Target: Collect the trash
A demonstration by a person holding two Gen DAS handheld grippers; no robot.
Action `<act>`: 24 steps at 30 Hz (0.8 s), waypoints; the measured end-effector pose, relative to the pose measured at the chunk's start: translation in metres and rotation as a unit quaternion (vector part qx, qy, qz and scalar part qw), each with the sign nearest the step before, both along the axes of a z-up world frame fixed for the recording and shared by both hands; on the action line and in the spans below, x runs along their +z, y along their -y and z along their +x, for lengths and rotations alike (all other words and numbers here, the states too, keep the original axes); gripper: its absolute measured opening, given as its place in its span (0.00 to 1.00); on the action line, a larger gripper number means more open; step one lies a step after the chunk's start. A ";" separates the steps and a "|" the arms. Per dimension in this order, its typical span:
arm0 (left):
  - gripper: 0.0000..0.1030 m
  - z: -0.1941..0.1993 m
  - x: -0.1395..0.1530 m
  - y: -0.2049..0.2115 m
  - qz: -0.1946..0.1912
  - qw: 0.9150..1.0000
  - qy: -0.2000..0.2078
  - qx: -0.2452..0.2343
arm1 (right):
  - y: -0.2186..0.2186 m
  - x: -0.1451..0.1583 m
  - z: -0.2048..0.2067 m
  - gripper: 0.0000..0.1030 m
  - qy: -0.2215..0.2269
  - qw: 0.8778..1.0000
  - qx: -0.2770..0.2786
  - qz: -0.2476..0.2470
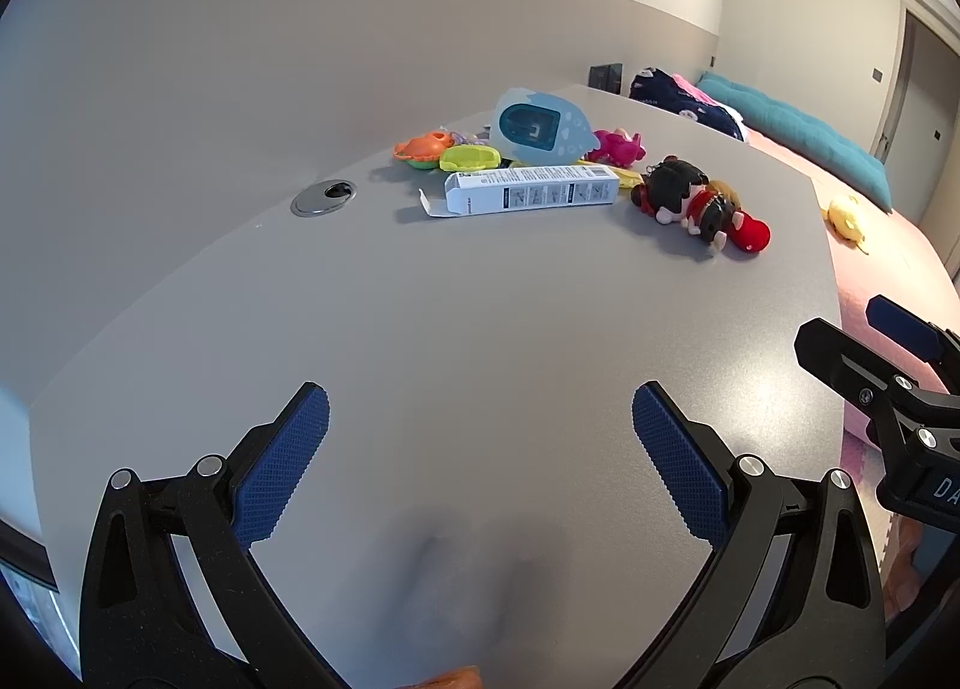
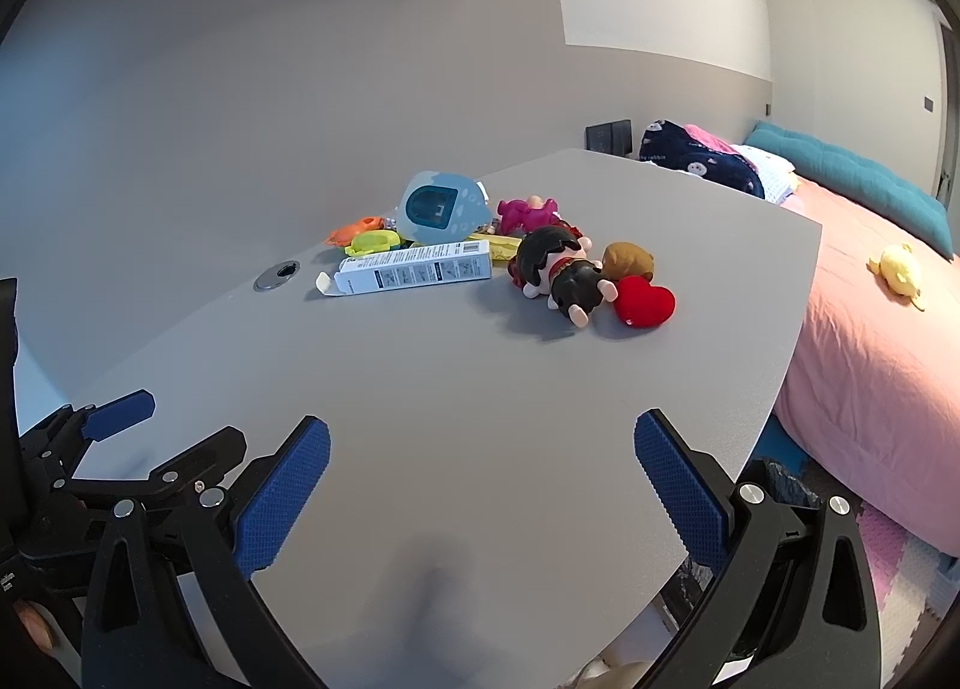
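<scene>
An empty white carton box (image 1: 531, 191) with an open flap lies on the grey desk (image 1: 450, 329), far ahead of both grippers; it also shows in the right wrist view (image 2: 414, 272). A yellow wrapper (image 2: 501, 248) peeks out behind it. My left gripper (image 1: 480, 419) is open and empty over the near part of the desk. My right gripper (image 2: 482, 446) is open and empty beside it, near the desk's right edge. A black bin bag (image 2: 780, 479) shows below the desk edge.
Toys crowd around the box: a blue egg-shaped gadget (image 1: 531, 128), orange and yellow-green plastic pieces (image 1: 447, 152), a pink figure (image 1: 618, 146), a doll with a red heart (image 1: 702, 203). A cable grommet (image 1: 324, 198) sits left. A pink bed (image 2: 870, 329) lies right.
</scene>
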State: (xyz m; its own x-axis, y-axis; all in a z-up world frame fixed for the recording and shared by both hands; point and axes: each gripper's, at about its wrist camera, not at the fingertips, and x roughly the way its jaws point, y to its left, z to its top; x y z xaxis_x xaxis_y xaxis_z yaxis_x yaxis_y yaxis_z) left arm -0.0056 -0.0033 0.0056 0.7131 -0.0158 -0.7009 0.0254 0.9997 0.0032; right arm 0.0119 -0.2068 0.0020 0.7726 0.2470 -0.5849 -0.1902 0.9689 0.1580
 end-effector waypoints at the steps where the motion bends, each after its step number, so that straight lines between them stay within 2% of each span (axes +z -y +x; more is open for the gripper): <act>1: 0.95 0.000 0.000 0.000 -0.001 1.000 0.000 0.000 | 0.000 0.000 0.000 0.98 0.000 1.000 0.000 0.000; 24: 0.95 -0.001 -0.001 0.001 0.000 1.000 0.000 -0.003 | -0.001 -0.001 -0.001 0.98 -0.001 1.000 0.002 -0.002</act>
State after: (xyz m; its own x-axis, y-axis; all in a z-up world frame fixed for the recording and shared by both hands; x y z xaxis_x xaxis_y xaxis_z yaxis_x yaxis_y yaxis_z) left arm -0.0061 -0.0043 0.0045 0.7133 -0.0198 -0.7005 0.0307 0.9995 0.0029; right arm 0.0111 -0.2062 0.0008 0.7701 0.2474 -0.5880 -0.1930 0.9689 0.1549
